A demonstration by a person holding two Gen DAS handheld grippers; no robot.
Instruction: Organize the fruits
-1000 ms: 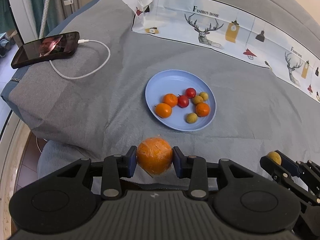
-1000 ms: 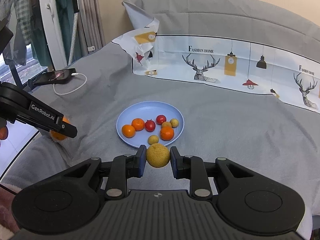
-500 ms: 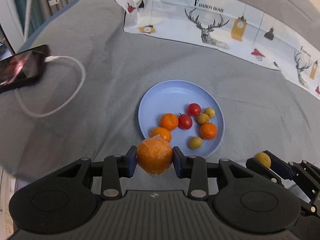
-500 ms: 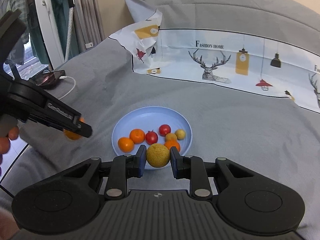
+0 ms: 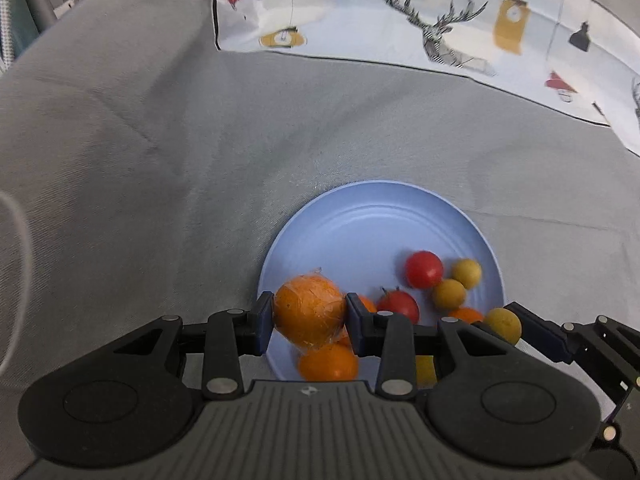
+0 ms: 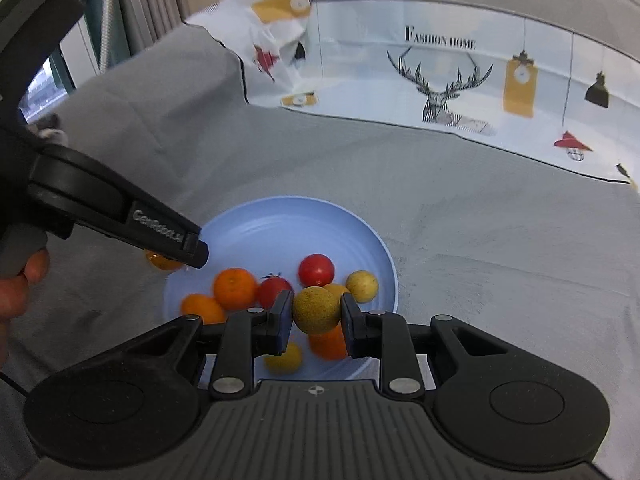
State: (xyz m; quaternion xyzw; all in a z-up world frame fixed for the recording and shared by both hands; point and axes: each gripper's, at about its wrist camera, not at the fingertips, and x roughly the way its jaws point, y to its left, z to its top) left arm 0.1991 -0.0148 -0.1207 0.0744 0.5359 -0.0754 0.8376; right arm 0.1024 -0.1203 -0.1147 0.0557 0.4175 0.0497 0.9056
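A blue plate (image 5: 372,224) lies on the grey bed cover and holds small oranges, red tomatoes (image 5: 424,269) and yellow fruits. My left gripper (image 5: 309,318) is shut on a plastic-wrapped orange (image 5: 310,311), held over the plate's near left rim. My right gripper (image 6: 316,312) is shut on a round yellow fruit (image 6: 316,309), held over the plate's (image 6: 280,220) near side. The right gripper and its fruit also show in the left wrist view (image 5: 502,322). The left gripper's arm shows in the right wrist view (image 6: 120,216), with its orange (image 6: 164,261) mostly hidden.
A white printed cloth (image 6: 440,68) with deer and lamps lies behind the plate. Grey cover (image 5: 120,160) stretches left and right of it. Part of a white cable (image 5: 20,264) shows at the far left. Curtains (image 6: 132,4) hang at the back left.
Both grippers have moved forward over the plate with their fruits still held. The phone has gone out of view on the left.
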